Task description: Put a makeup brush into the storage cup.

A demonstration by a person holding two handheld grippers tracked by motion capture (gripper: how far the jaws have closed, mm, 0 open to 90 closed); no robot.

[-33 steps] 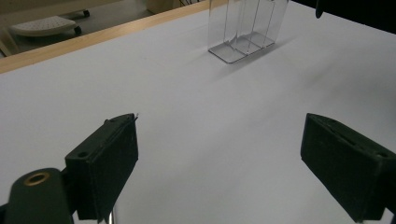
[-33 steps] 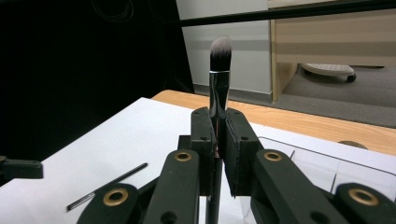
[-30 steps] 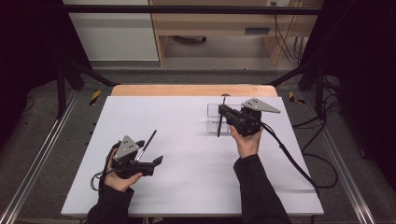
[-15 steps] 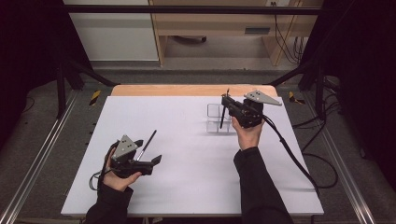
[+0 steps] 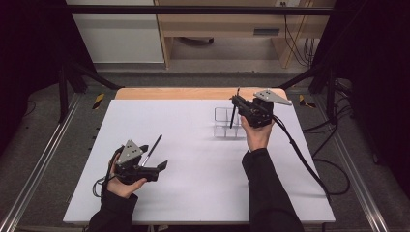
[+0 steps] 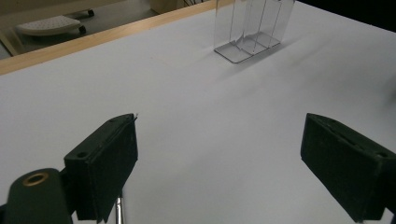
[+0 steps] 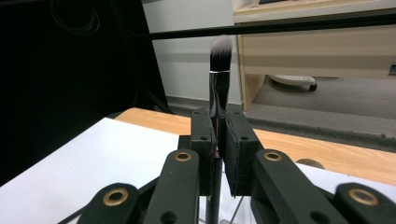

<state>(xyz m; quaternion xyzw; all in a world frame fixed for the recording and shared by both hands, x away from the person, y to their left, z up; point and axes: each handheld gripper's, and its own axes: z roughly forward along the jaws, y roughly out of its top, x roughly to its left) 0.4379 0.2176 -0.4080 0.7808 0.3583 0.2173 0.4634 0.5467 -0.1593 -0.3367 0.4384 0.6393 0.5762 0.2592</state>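
R tool [image 5: 235,102]: clenched on makeup brush [image 7: 218,79], handle pinched btwn jaws, bristles up, brush near upright.
Brush pos: held above clear organizer [image 5: 226,122], lower end over its compartments; can't tell which one.
Organizer: far-right part of white counter [image 5: 193,145], upright, several slots.
L tool [image 5: 157,162]: released, jaws wide apart, low over counter near L front; 2nd brush [image 5: 152,150] lying just beside it.
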